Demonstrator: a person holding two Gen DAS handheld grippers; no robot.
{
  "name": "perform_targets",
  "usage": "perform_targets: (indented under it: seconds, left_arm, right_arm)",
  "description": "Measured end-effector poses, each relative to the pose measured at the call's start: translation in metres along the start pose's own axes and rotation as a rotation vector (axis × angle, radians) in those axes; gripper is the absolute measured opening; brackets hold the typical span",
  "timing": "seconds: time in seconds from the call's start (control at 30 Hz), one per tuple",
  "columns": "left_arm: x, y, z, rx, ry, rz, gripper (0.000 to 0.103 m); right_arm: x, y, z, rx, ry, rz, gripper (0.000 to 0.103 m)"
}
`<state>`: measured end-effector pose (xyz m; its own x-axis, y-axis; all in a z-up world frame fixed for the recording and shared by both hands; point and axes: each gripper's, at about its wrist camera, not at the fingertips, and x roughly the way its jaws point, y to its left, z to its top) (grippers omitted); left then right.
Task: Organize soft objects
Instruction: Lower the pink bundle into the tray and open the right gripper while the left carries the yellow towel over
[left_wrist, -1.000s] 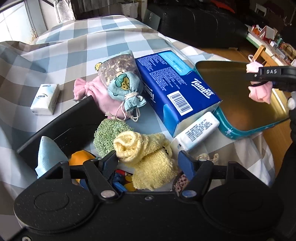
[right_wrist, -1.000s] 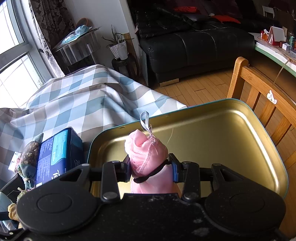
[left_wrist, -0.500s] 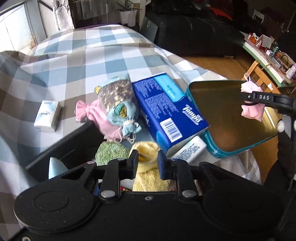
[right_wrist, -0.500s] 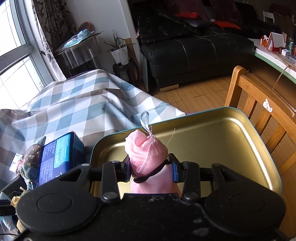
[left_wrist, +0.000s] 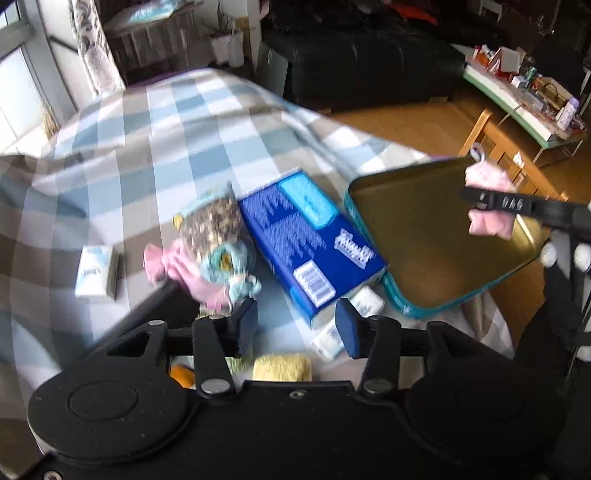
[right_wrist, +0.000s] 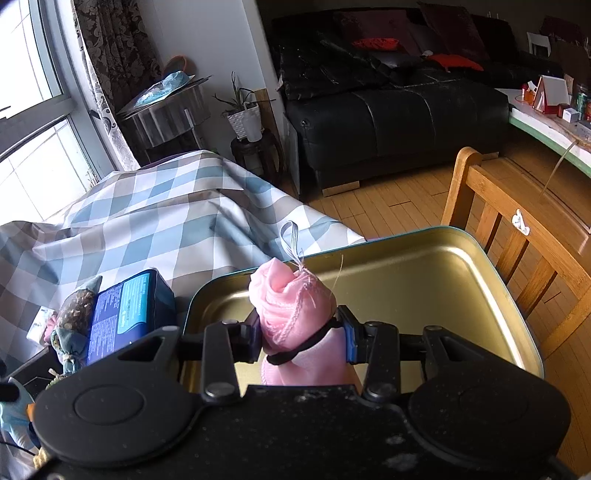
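Note:
My right gripper (right_wrist: 301, 334) is shut on a pink cloth pouch (right_wrist: 291, 310) and holds it above the open gold tin tray (right_wrist: 424, 280). The pouch (left_wrist: 487, 201) and the tray (left_wrist: 424, 236) also show in the left wrist view. My left gripper (left_wrist: 295, 326) is open and empty above the table. A yellow knitted cloth (left_wrist: 281, 367) lies just below its jaws, partly hidden. A blue-green patterned sachet (left_wrist: 218, 236) lies on a pink cloth (left_wrist: 177, 269) beyond it.
A blue Tempo tissue box (left_wrist: 310, 251) lies between the sachet and the tray. A small white tissue packet (left_wrist: 94, 271) lies at the left on the checked tablecloth. A black box edge (left_wrist: 147, 310) sits near the left fingers. A wooden chair (right_wrist: 517, 236) stands behind the tray.
My left gripper closed around the yellow cloth half a second ago, then opened and rose; the cloth now lies below it. The right gripper keeps the pink pouch over the tray.

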<state>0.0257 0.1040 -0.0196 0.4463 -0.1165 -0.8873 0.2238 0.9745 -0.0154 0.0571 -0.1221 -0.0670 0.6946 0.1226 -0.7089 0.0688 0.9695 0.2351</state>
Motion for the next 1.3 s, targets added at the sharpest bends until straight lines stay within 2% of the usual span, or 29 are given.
perform_targets:
  seconds: [0.1,0.2,0.33,0.4,0.47,0.53,0.57,0.63,0.7,0.87,1.07,1.17,1.3]
  left_arm:
    - [0.027,0.011,-0.023,-0.039,0.101,0.014,0.047]
    - [0.044,0.017,-0.037,-0.061,0.145,0.019,0.047]
    - [0.059,0.015,-0.04,-0.067,0.16,-0.003,0.049]
    - [0.066,0.012,-0.041,-0.063,0.17,0.004,0.053]
    - [0.072,0.009,-0.044,-0.046,0.174,0.021,0.053]
    - [0.074,0.008,-0.047,-0.035,0.178,0.023,0.051]
    - [0.073,0.008,-0.049,-0.036,0.174,0.021,0.045]
    - [0.069,0.008,-0.052,-0.041,0.157,0.021,0.042]
    - [0.061,0.008,-0.05,-0.048,0.148,0.021,0.041]
    - [0.024,-0.001,-0.025,-0.01,0.078,0.026,0.041]
    - [-0.023,-0.025,0.03,0.085,-0.004,0.002,0.041]
    - [-0.032,-0.041,0.056,0.099,0.001,-0.024,0.041]
    - [-0.024,-0.059,0.076,0.049,-0.023,-0.046,0.041]
  right_arm:
    - [0.004,-0.001,-0.001,0.009,0.01,0.002,0.04]
    - [0.009,0.001,-0.002,0.001,0.022,0.002,0.04]
    - [0.014,0.005,-0.004,-0.019,0.039,-0.002,0.04]
    - [0.016,0.005,-0.004,-0.022,0.044,-0.004,0.04]
    - [0.016,0.004,-0.005,-0.019,0.048,-0.005,0.04]
    - [0.016,0.004,-0.004,-0.017,0.048,-0.004,0.04]
    - [0.016,0.004,-0.004,-0.019,0.047,-0.004,0.04]
    - [0.014,0.005,-0.004,-0.026,0.043,-0.005,0.04]
    - [0.01,0.007,-0.003,-0.037,0.036,-0.006,0.04]
    - [-0.008,0.005,0.003,-0.057,0.006,0.001,0.04]
    - [-0.033,-0.003,0.007,-0.137,-0.045,-0.061,0.04]
    - [-0.043,-0.015,0.007,-0.111,-0.068,-0.09,0.04]
    - [-0.048,-0.031,0.004,-0.021,-0.089,-0.115,0.04]
